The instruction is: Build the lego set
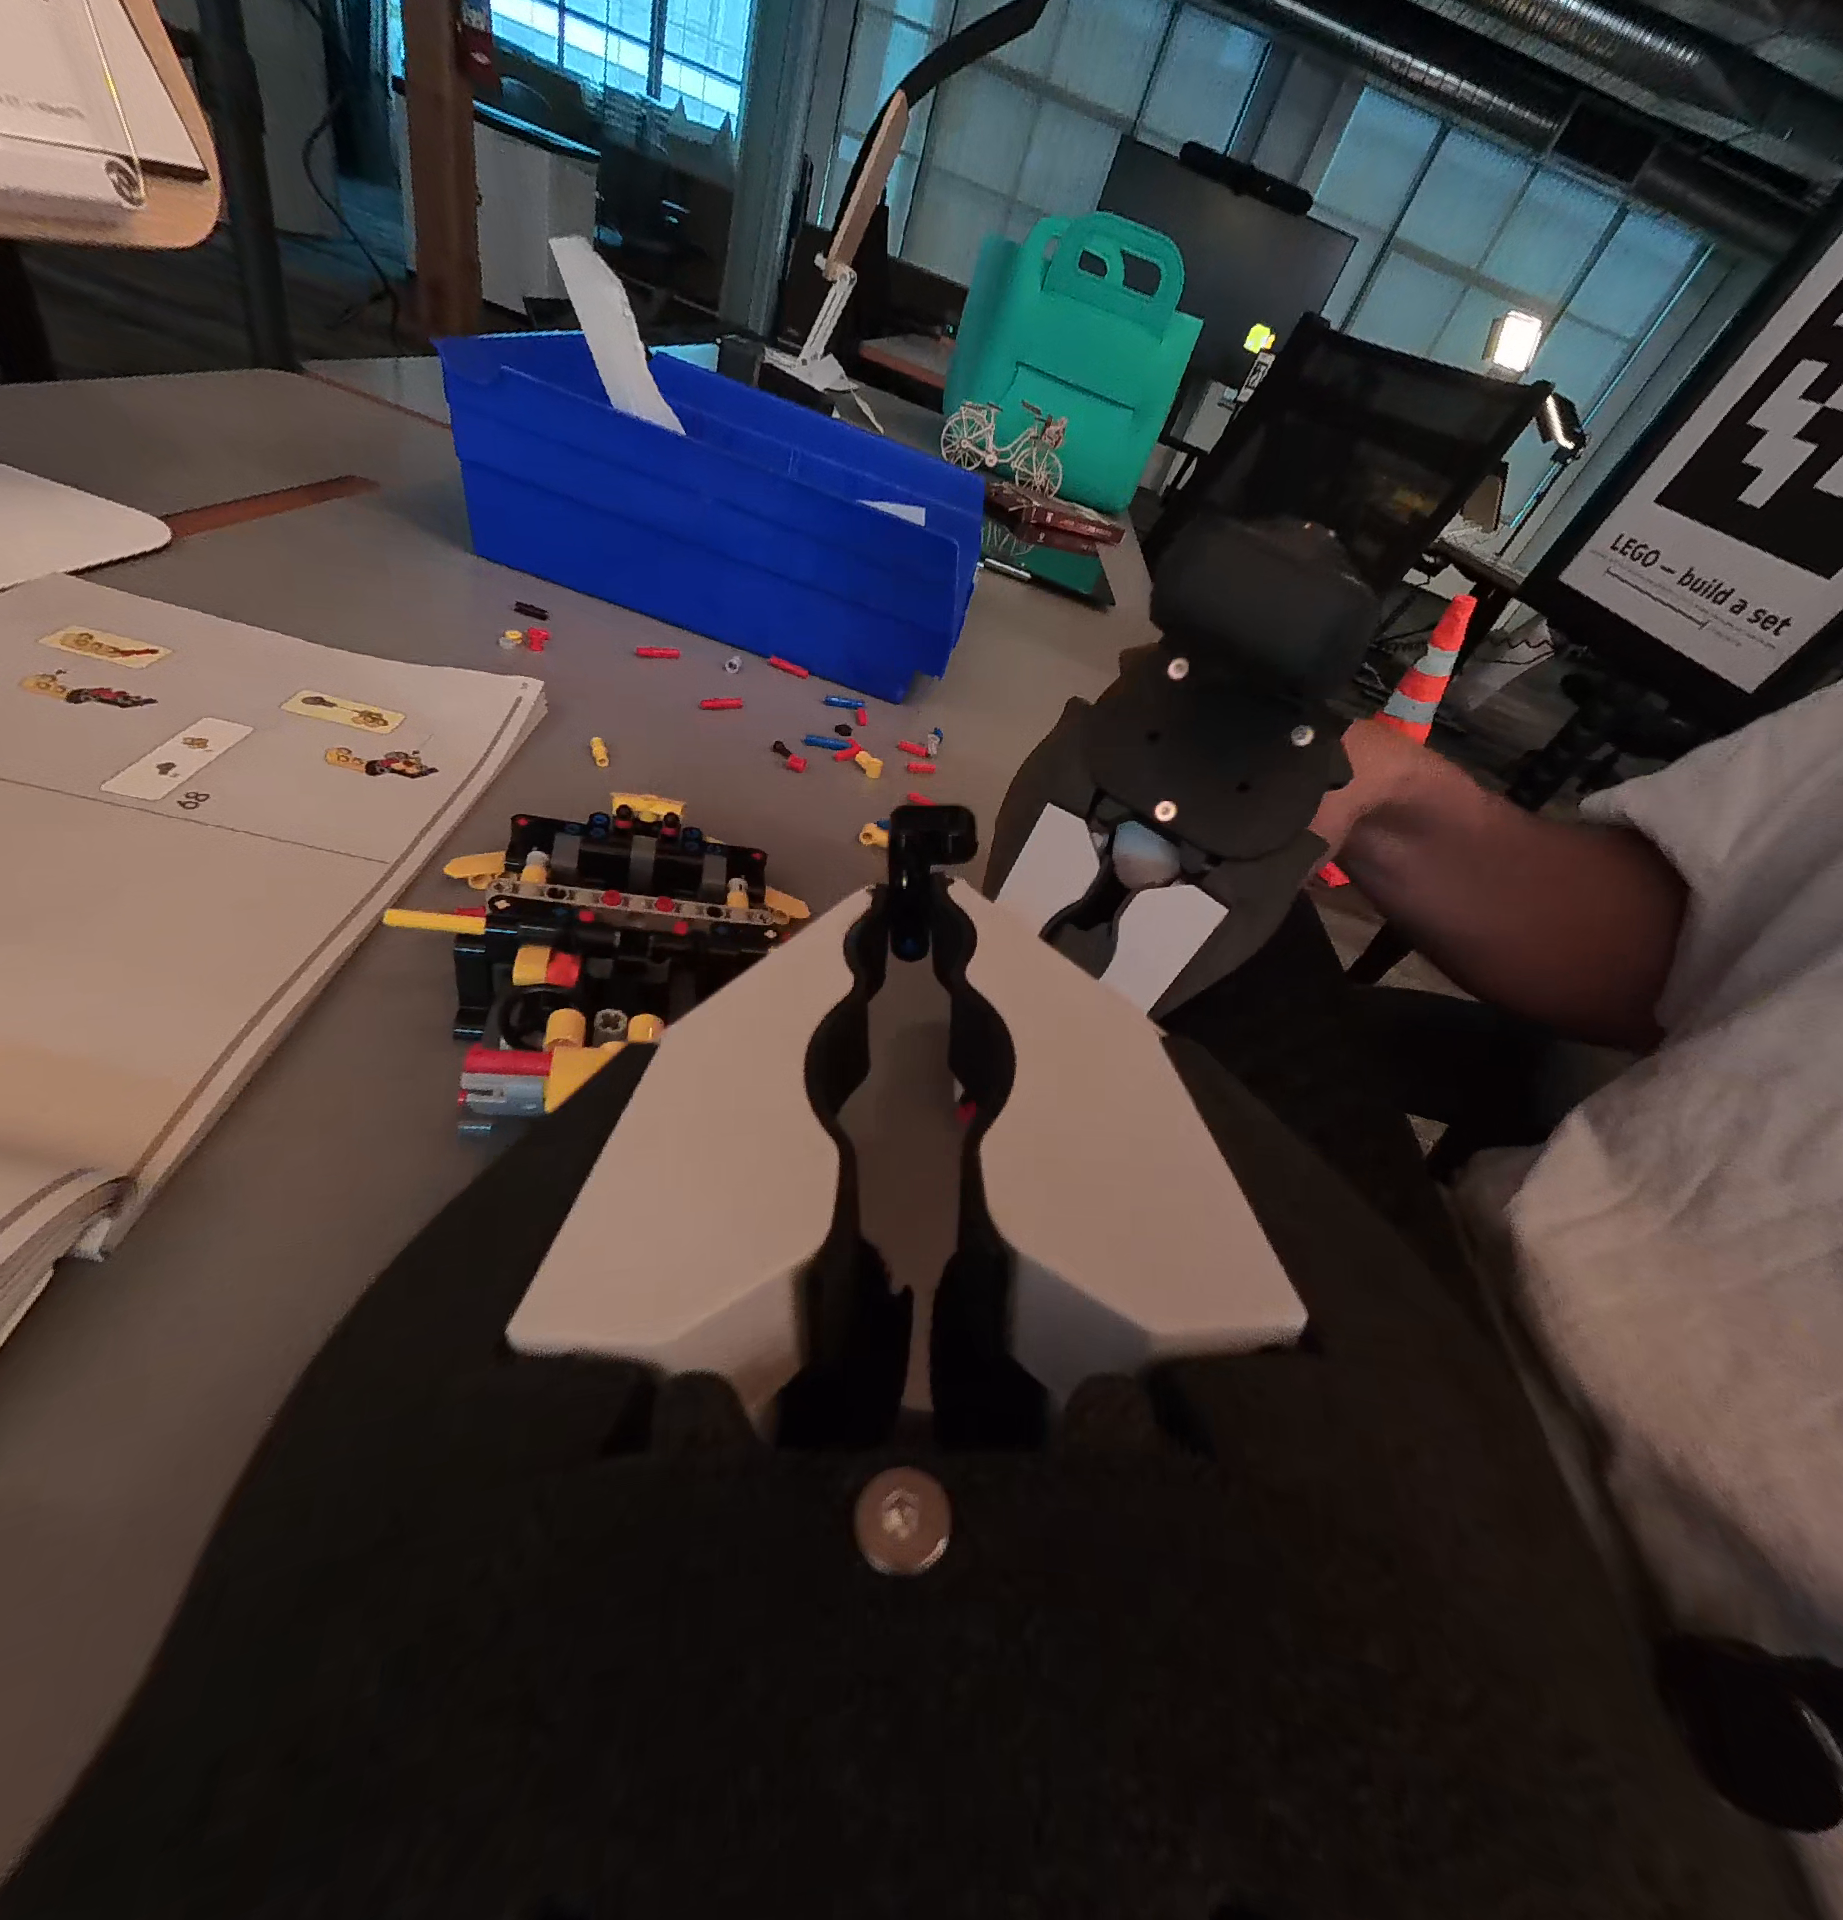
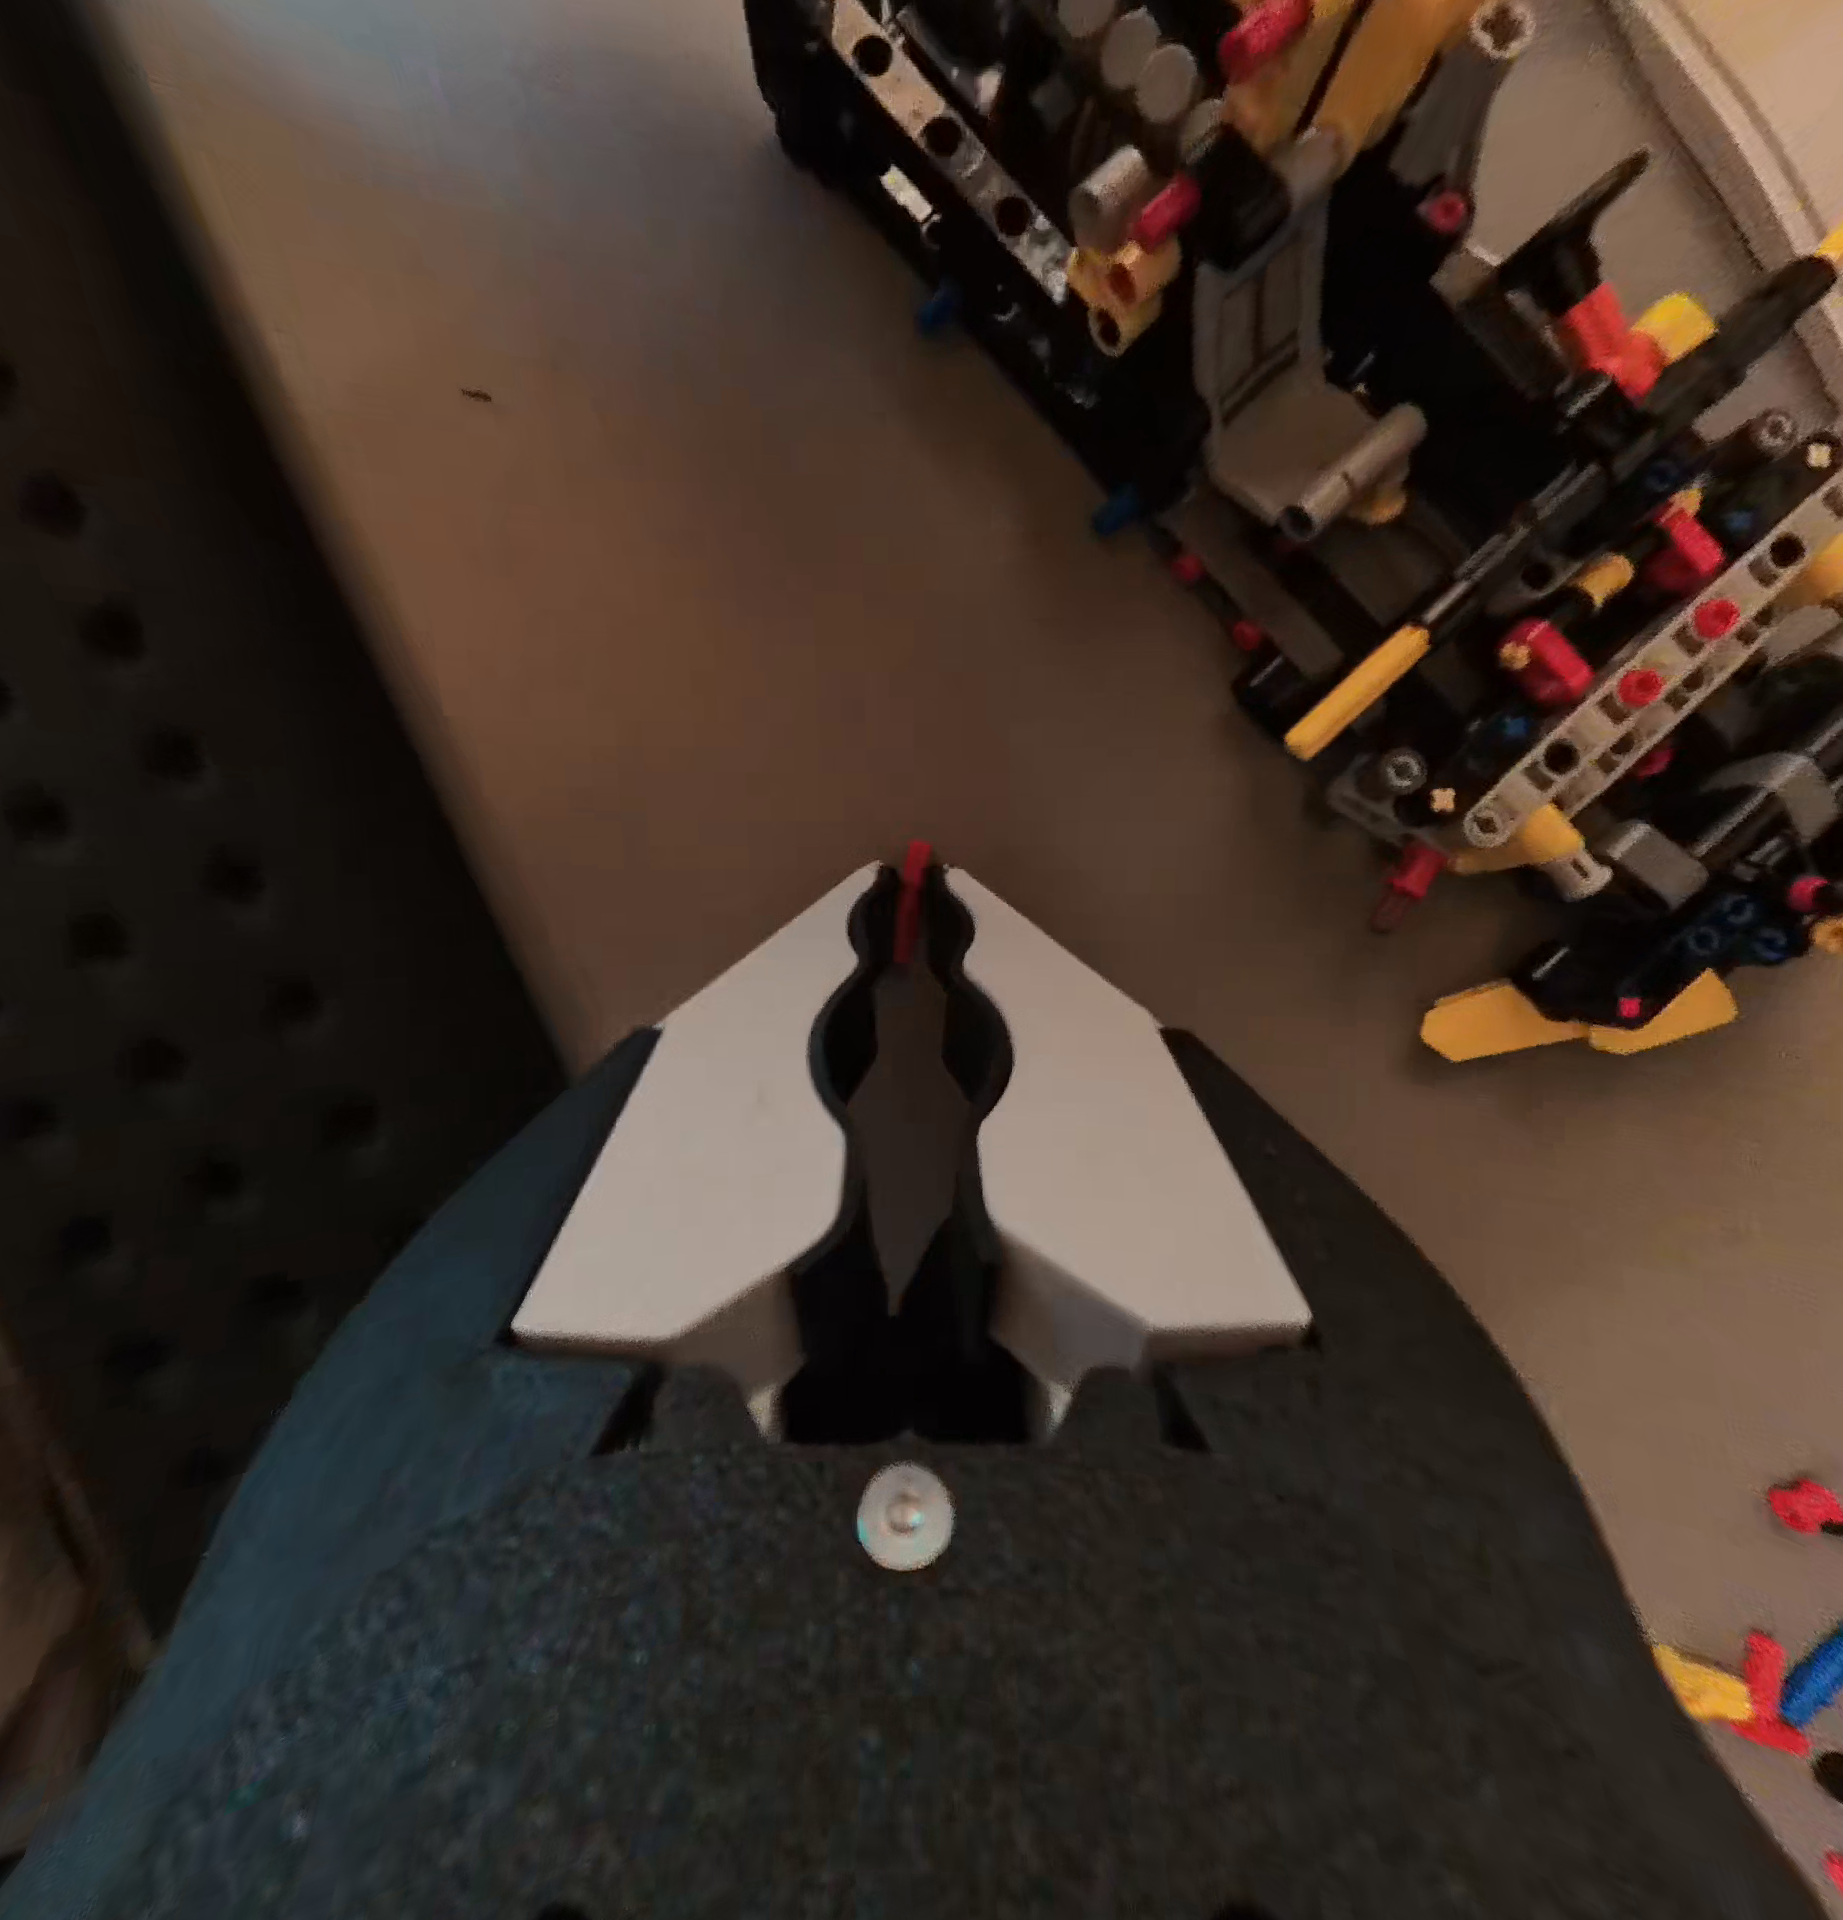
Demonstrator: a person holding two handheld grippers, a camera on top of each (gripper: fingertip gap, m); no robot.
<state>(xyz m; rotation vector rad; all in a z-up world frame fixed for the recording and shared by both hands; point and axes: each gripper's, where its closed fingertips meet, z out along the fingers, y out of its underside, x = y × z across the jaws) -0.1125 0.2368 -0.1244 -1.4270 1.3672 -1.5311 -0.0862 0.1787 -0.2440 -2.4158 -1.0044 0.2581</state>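
My left gripper (image 1: 912,894) is shut on a small black lego piece (image 1: 925,847) with a blue pin, held above the table. The black, yellow and red lego model (image 1: 605,925) lies on the grey table to its left; it also shows in the right wrist view (image 2: 1468,499). My right gripper (image 2: 912,873) is shut on a thin red pin (image 2: 910,902), above bare table left of the model. The right gripper also shows in the left wrist view (image 1: 1135,935), pointing down, just right of my left gripper's tips.
An open instruction booklet (image 1: 190,831) lies at the left. A blue bin (image 1: 709,509) stands behind scattered loose pins (image 1: 844,738). More loose pins (image 2: 1769,1694) lie at lower right. A person's arm in a white sleeve (image 1: 1675,1039) is at the right. A perforated dark surface (image 2: 117,831) borders the table. My right fingertips sit around 15 centimetres from my left ones.
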